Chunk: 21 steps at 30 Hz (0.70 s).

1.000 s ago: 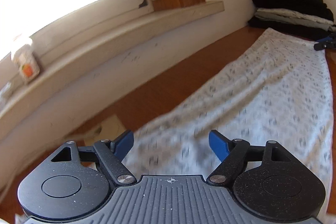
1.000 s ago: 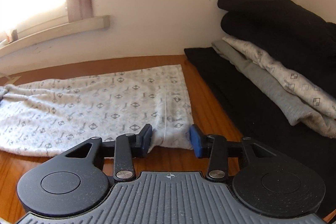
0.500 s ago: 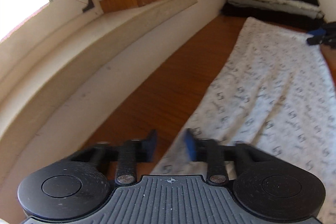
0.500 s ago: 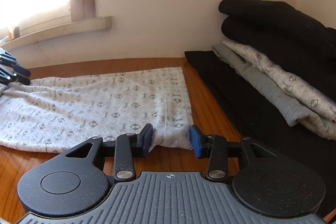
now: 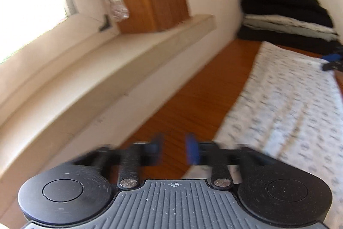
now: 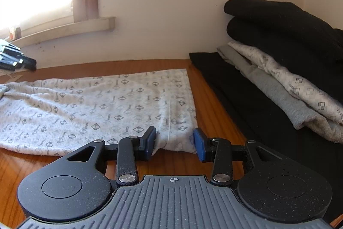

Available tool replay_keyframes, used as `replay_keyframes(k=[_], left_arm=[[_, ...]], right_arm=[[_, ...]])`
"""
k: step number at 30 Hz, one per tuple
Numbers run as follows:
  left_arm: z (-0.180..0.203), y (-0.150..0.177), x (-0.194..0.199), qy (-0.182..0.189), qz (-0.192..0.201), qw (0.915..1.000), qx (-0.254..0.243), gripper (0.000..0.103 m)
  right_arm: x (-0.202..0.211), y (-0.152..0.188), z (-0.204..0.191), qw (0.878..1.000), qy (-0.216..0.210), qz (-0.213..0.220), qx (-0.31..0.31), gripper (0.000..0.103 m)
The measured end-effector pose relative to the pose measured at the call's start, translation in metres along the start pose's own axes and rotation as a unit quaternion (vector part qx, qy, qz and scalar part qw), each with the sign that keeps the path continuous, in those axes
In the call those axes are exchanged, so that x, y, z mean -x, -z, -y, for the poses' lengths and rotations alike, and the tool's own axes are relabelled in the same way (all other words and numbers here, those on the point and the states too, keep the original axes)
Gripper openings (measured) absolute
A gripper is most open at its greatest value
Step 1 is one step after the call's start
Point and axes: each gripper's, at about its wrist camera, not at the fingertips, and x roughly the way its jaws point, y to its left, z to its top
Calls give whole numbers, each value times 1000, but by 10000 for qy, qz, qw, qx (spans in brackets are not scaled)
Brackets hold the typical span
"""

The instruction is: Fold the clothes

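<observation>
a white patterned garment lies spread flat on the wooden desk, its near corner reaching between the blue pads of the right tongs. those pads stand apart on either side of the corner; whether they press it is unclear. the left tongs are blurred and opening over bare wood just beside the garment's far end, nothing between them. a stack of folded clothes sits against the wall, near the garment.
</observation>
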Motion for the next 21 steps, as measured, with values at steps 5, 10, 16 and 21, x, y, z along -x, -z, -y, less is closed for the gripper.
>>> replay_keyframes(k=[5, 10, 16, 21], left_arm=[[7, 7, -5, 477, -109, 9988, 95, 58], [21, 6, -17, 553, -237, 9981, -153, 2], [35, 1, -24, -447, 326, 9973, -479, 0], [27, -1, -18, -678, 196, 9972, -264, 15]], right_arm=[[-1, -1, -1, 10000, 17, 9, 33, 40], [0, 0, 0, 10000, 17, 13, 30, 40], [0, 1, 0, 10000, 24, 21, 58, 39], [-1, 1, 2, 10000, -20, 24, 63, 39]])
